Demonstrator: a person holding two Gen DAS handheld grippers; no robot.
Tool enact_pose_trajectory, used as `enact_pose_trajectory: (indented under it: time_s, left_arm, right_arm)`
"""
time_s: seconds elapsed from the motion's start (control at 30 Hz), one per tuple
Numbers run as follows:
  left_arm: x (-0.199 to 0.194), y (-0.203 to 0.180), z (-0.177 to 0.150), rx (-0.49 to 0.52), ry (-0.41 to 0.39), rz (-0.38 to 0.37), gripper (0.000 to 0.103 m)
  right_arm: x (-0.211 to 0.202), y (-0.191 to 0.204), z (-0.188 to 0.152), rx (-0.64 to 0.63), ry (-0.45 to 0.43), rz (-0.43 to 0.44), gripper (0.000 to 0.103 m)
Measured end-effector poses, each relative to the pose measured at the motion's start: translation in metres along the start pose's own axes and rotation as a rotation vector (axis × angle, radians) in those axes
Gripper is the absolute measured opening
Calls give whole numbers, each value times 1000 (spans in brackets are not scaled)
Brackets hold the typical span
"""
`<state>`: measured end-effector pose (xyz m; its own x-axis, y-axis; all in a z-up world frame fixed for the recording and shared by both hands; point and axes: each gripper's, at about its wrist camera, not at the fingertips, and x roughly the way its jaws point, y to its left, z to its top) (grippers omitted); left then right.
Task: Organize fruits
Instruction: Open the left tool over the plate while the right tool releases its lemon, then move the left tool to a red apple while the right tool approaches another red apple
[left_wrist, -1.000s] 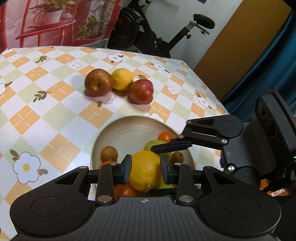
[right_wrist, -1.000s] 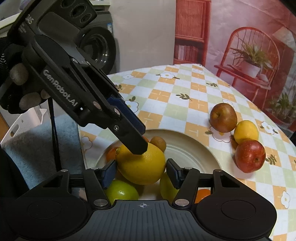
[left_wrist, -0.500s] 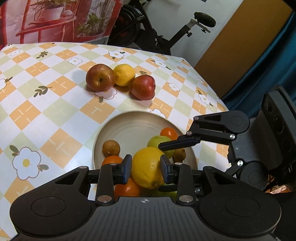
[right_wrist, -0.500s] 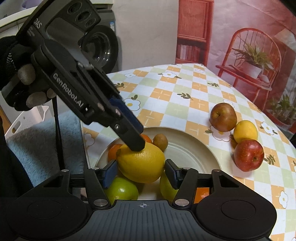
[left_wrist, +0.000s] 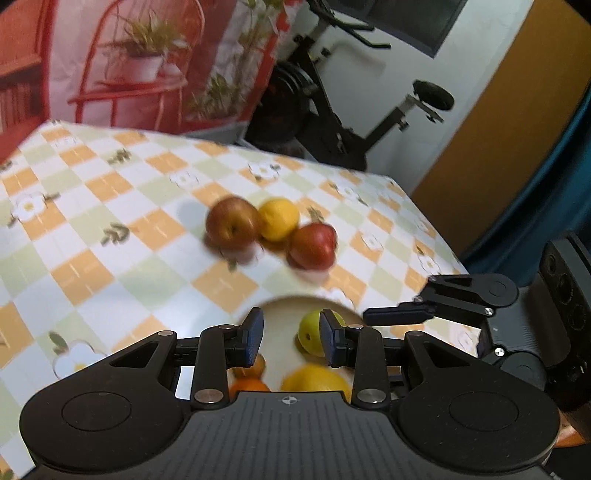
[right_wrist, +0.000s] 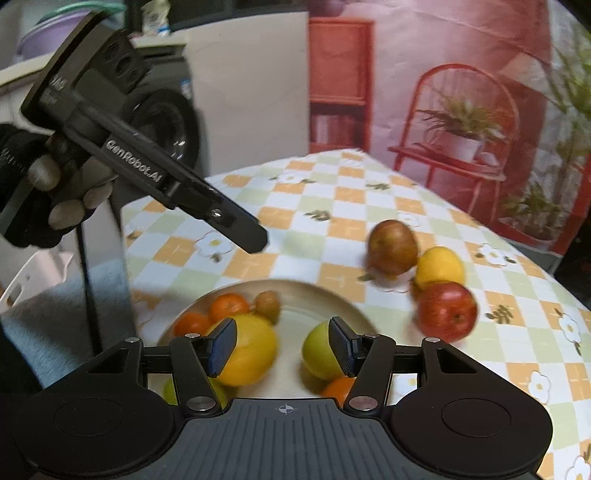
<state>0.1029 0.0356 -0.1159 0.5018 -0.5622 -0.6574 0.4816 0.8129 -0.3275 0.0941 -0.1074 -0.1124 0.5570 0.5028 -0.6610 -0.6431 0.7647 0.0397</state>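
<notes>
A beige bowl (right_wrist: 295, 295) on the checked table holds a big yellow lemon (right_wrist: 245, 349), a green fruit (right_wrist: 319, 350), oranges (right_wrist: 227, 306) and a small brown fruit (right_wrist: 267, 304). The lemon (left_wrist: 314, 378) lies in the bowl below my left gripper (left_wrist: 291, 338), which is open, empty and raised above it. My right gripper (right_wrist: 282, 345) is open and empty over the bowl, the lemon by its left finger. Two red apples (right_wrist: 393, 245) (right_wrist: 447, 312) and a small yellow fruit (right_wrist: 439, 267) lie on the cloth beyond the bowl.
The table edge (left_wrist: 424, 206) drops off at the right in the left wrist view, with an exercise bike (left_wrist: 332, 110) behind. A washing machine (right_wrist: 166, 122) and a white basket (right_wrist: 33, 273) stand off the table's left in the right wrist view.
My left gripper let go of the lemon, opened and lifted up and back. The lemon now rests in the bowl. Both views tilted upward with motion blur.
</notes>
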Motion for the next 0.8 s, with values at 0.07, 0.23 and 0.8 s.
enact_pose_trajectory:
  time_s: [0.07, 0.23, 0.8]
  left_arm:
    - [3, -3, 5, -2, -25, 23, 35]
    - [13, -10, 18, -1, -73, 56, 35]
    - [85, -41, 63, 65, -59, 63, 37]
  right_arm:
    - [-1, -11, -1, 24, -17, -28, 52]
    - [-4, -39, -8, 101, -73, -128, 52]
    - [23, -113, -47, 309, -181, -276, 61]
